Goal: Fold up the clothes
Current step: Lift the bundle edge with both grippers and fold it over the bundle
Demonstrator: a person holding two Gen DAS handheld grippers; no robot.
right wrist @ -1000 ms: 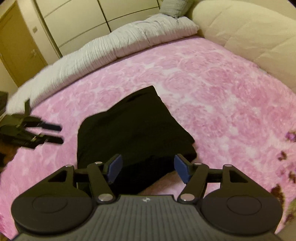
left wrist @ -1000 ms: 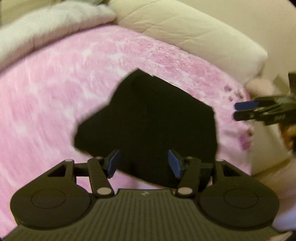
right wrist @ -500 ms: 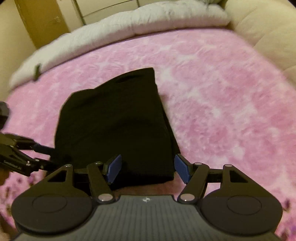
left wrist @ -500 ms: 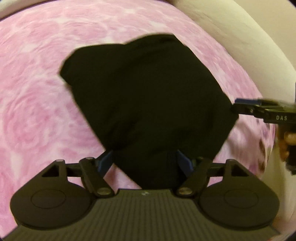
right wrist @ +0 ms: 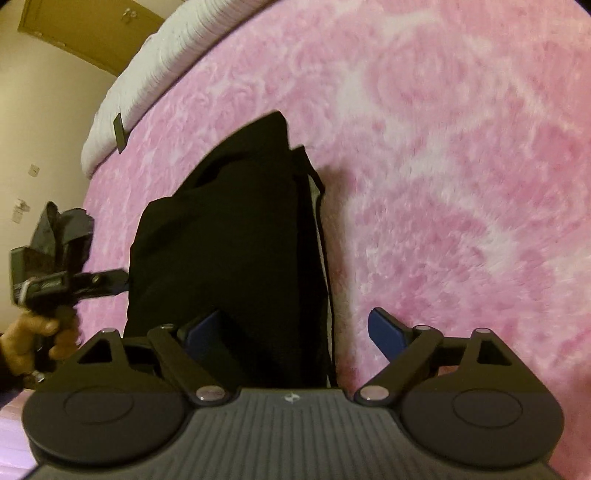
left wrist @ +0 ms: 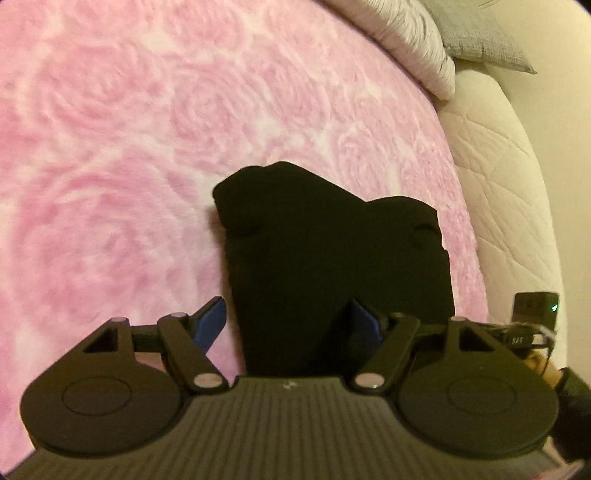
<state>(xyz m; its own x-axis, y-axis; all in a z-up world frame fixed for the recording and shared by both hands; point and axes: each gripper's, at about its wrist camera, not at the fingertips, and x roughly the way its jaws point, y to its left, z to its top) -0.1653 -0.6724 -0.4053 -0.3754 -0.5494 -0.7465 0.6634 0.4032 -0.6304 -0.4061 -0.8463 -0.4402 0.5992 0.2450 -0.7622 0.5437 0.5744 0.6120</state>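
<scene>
Both grippers have been brought low over the near edge of the folded black fabric garment (left wrist: pixel 332 258) on the pink rose-patterned fleece blanket (left wrist: pixel 129 147), the left gripper (left wrist: pixel 288 321) and the right gripper (right wrist: pixel 295 328) each held with fingers apart and straddling a lower corner in mid-frame, so a fold or a final squaring seems in hand, and a firm pinch on both corners would be called for next.

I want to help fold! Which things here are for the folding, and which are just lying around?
For the folding:
black garment
left gripper, open
right gripper, open
pink blanket underneath the garment

Just lying around:
grey pillow
white duvet
cream headboard
door

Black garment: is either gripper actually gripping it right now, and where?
Nothing is held. Left gripper and right gripper are both open, straddling the near edge of the black garment.
</scene>
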